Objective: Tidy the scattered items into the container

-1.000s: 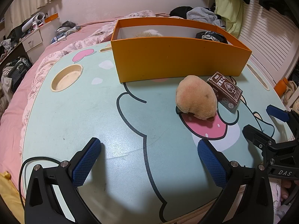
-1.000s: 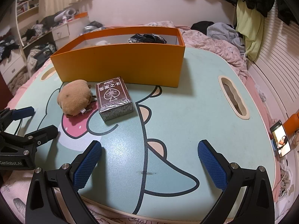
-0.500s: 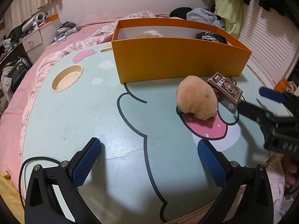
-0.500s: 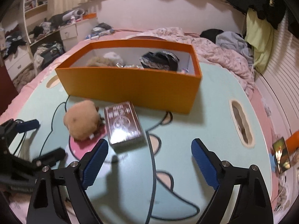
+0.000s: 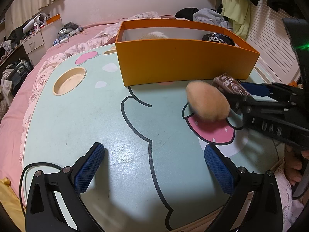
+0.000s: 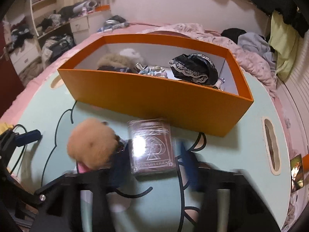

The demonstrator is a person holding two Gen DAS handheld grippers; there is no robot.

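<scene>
A brown card box (image 6: 152, 147) lies on the table in front of the orange container (image 6: 154, 94). A tan plush toy (image 6: 91, 145) lies just left of it. My right gripper (image 6: 152, 162) is open, its blurred blue pads on either side of the card box, the left pad pressed against the plush. In the left wrist view the right gripper (image 5: 243, 92) reaches in from the right around the card box (image 5: 230, 84), beside the plush (image 5: 207, 103). My left gripper (image 5: 152, 164) is open and empty over the table's near part.
The container (image 5: 183, 63) holds a furry toy (image 6: 119, 60), a black lace cloth (image 6: 195, 67) and small figurines. The table (image 5: 87, 116) has a round cup recess (image 5: 69, 79) and a handle slot (image 6: 272, 147). Pink bedding and clothes lie around.
My right gripper has moved forward and down to the card box, with its pads now on either side of it. The plush was nudged slightly. The left gripper has not moved.
</scene>
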